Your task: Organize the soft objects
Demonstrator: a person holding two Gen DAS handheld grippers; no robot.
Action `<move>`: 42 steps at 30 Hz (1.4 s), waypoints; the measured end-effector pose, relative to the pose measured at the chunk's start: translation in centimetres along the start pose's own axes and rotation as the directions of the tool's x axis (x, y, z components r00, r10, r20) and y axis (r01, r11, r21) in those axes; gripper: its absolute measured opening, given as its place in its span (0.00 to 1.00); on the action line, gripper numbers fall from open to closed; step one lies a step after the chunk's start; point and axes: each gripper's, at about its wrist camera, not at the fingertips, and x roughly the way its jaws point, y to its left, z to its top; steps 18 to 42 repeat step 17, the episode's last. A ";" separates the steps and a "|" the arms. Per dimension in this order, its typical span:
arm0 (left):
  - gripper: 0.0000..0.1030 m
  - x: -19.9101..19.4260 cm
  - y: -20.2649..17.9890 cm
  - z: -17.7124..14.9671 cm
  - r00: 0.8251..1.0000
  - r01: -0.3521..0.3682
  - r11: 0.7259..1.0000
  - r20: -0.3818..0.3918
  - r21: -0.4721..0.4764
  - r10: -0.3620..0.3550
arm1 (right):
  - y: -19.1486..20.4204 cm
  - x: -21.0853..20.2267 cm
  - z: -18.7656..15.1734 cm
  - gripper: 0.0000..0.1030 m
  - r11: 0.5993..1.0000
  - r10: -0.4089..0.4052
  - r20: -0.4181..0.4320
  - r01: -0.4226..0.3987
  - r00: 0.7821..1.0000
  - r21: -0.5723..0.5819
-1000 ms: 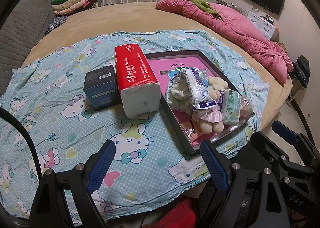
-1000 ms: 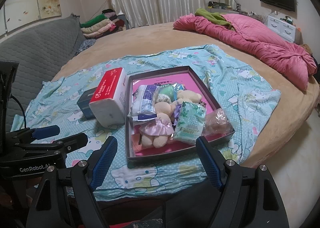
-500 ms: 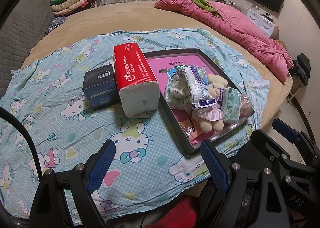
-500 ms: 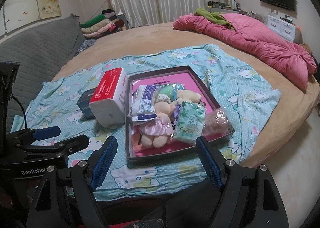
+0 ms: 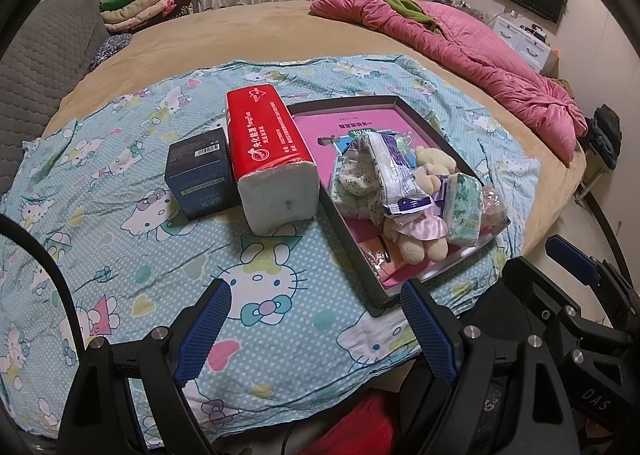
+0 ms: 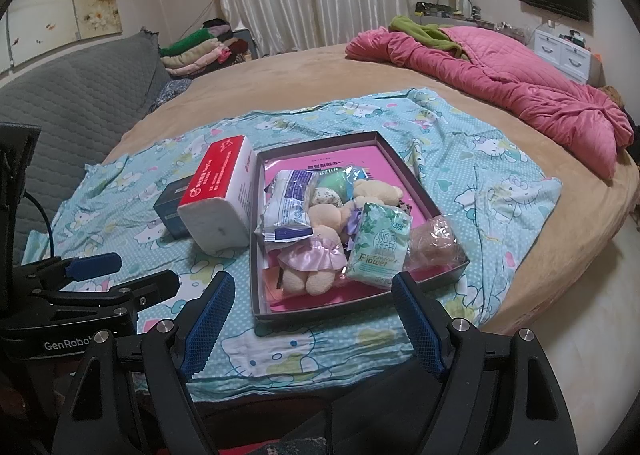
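Our jaws on both the left gripper (image 5: 316, 329) and the right gripper (image 6: 312, 323) are spread wide and hold nothing. Since a moment ago almost nothing moved. Left of the tray (image 6: 404, 165) sit the dark box (image 5: 200, 171) and the tissue pack (image 5: 268, 151). Inside the tray lie the teddy bear (image 6: 316, 255) and soft packets (image 6: 378, 251).

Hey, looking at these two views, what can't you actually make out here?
- Tray floor: largely covered by the plush doll, the tissue pack and wrappers, both views.
- Dark box: mostly hidden behind the red tissue brick, right wrist view.
- Tissue brick print: too small to read.
- Bed's near edge: blocked by the left tongs and right tongs.
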 end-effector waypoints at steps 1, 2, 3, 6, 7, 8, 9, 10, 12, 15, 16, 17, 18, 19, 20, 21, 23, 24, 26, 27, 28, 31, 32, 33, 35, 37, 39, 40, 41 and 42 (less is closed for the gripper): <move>0.84 0.0 0.0 0.0 1.000 0.000 1.000 0.000 -0.001 0.000 | 0.0 0.0 0.0 0.79 1.000 0.000 0.000 0.000 1.000 0.000; 0.84 0.0 0.0 0.0 1.000 0.000 1.000 0.000 -0.001 0.000 | 0.0 0.0 0.0 0.79 1.000 0.000 0.000 0.000 1.000 0.000; 0.84 0.0 0.1 0.0 1.000 -0.001 1.000 0.000 -0.001 0.001 | 0.0 0.0 0.0 0.79 1.000 0.000 0.000 0.000 1.000 0.000; 0.84 0.0 0.1 0.0 1.000 -0.003 1.000 -0.003 0.001 0.003 | 0.0 0.0 0.0 0.79 1.000 0.000 0.000 0.000 1.000 0.000; 0.84 0.1 0.1 0.0 1.000 -0.004 1.000 -0.003 0.001 0.004 | -0.1 0.0 0.0 0.79 1.000 0.001 0.000 -0.001 1.000 0.001; 0.84 0.1 0.1 0.0 1.000 -0.005 1.000 -0.004 0.002 0.005 | 0.0 0.0 0.0 0.79 1.000 0.001 0.000 -0.001 1.000 0.001; 0.84 0.1 0.1 -0.1 1.000 -0.006 1.000 -0.006 0.003 0.006 | 0.0 0.0 0.0 0.79 1.000 0.001 -0.001 -0.001 1.000 0.003; 0.84 0.2 0.1 -0.1 1.000 -0.007 1.000 -0.007 0.003 0.007 | -0.1 0.0 0.1 0.79 1.000 0.001 -0.001 -0.001 1.000 0.005; 0.84 0.3 0.0 -0.1 1.000 -0.008 1.000 -0.007 0.004 0.008 | -0.1 0.0 0.1 0.79 1.000 0.002 -0.003 -0.002 1.000 0.009; 0.84 0.5 0.0 -0.2 1.000 -0.006 1.000 -0.007 0.002 0.006 | -0.2 0.2 0.2 0.79 1.000 0.006 -0.004 -0.006 1.000 0.011; 0.84 0.5 0.2 -0.3 1.000 -0.006 1.000 -0.004 -0.003 0.006 | -0.2 0.2 0.3 0.79 1.000 0.009 -0.005 -0.009 1.000 0.011; 0.84 0.6 0.3 -0.3 1.000 -0.004 1.000 0.000 -0.007 0.004 | -0.3 0.3 0.4 0.79 1.000 0.013 -0.006 -0.013 1.000 0.010; 0.84 0.6 0.3 -0.3 1.000 -0.004 1.000 0.000 -0.007 0.004 | -0.3 0.3 0.4 0.79 1.000 0.013 -0.006 -0.013 1.000 0.010; 0.84 0.6 0.3 -0.3 1.000 -0.004 1.000 0.000 -0.007 0.004 | -0.3 0.3 0.4 0.79 1.000 0.013 -0.006 -0.013 1.000 0.010; 0.84 0.6 0.3 -0.3 1.000 -0.004 1.000 0.000 -0.007 0.004 | -0.3 0.3 0.4 0.79 1.000 0.013 -0.006 -0.013 1.000 0.010; 0.84 0.6 0.3 -0.3 1.000 -0.004 1.000 0.000 -0.007 0.004 | -0.3 0.3 0.4 0.79 1.000 0.013 -0.006 -0.013 1.000 0.010; 0.84 0.6 0.3 -0.3 1.000 -0.004 1.000 0.000 -0.007 0.004 | -0.3 0.3 0.4 0.79 1.000 0.013 -0.006 -0.013 1.000 0.010; 0.84 0.6 0.3 -0.3 1.000 -0.004 1.000 0.000 -0.007 0.004 | -0.3 0.3 0.4 0.79 1.000 0.013 -0.006 -0.013 1.000 0.010; 0.84 0.6 0.3 -0.3 1.000 -0.004 1.000 0.000 -0.007 0.004 | -0.3 0.3 0.4 0.79 1.000 0.013 -0.006 -0.013 1.000 0.010; 0.84 0.6 0.3 -0.3 1.000 -0.004 1.000 0.000 -0.007 0.004 | -0.3 0.3 0.4 0.79 1.000 0.013 -0.006 -0.013 1.000 0.010; 0.84 0.6 0.3 -0.3 1.000 -0.004 1.000 0.000 -0.007 0.004 | -0.3 0.3 0.4 0.79 1.000 0.013 -0.006 -0.013 1.000 0.010; 0.84 0.6 0.3 -0.3 1.000 -0.004 1.000 0.000 -0.007 0.004 | -0.3 0.3 0.4 0.79 1.000 0.013 -0.006 -0.013 1.000 0.010; 0.84 0.6 0.3 -0.3 1.000 -0.004 1.000 0.000 -0.007 0.004 | -0.3 0.3 0.4 0.79 1.000 0.013 -0.006 -0.013 1.000 0.010; 0.84 0.6 0.3 -0.3 1.000 -0.004 1.000 0.000 -0.007 0.004 | -0.3 0.3 0.4 0.79 1.000 0.013 -0.006 -0.013 1.000 0.010; 0.84 0.6 0.3 -0.3 1.000 -0.004 1.000 0.000 -0.007 0.004 | -0.3 0.3 0.4 0.79 1.000 0.013 -0.006 -0.013 1.000 0.010; 0.84 0.6 0.3 -0.3 1.000 -0.004 1.000 0.000 -0.007 0.004 | -0.3 0.3 0.4 0.79 1.000 0.013 -0.006 -0.013 1.000 0.010; 0.84 0.6 0.3 -0.3 1.000 -0.004 1.000 0.000 -0.007 0.004 | -0.3 0.3 0.4 0.79 1.000 0.013 -0.006 -0.013 1.000 0.010; 0.84 0.6 0.3 -0.3 1.000 -0.004 1.000 0.000 -0.007 0.004 | -0.3 0.3 0.4 0.79 1.000 0.013 -0.006 -0.013 1.000 0.010; 0.84 0.6 0.3 -0.3 1.000 -0.004 1.000 0.000 -0.007 0.004 | -0.3 0.3 0.4 0.79 1.000 0.013 -0.006 -0.013 1.000 0.010; 0.84 0.6 0.3 -0.3 1.000 -0.004 1.000 0.000 -0.007 0.004 | -0.3 0.3 0.4 0.79 1.000 0.013 -0.006 -0.013 1.000 0.010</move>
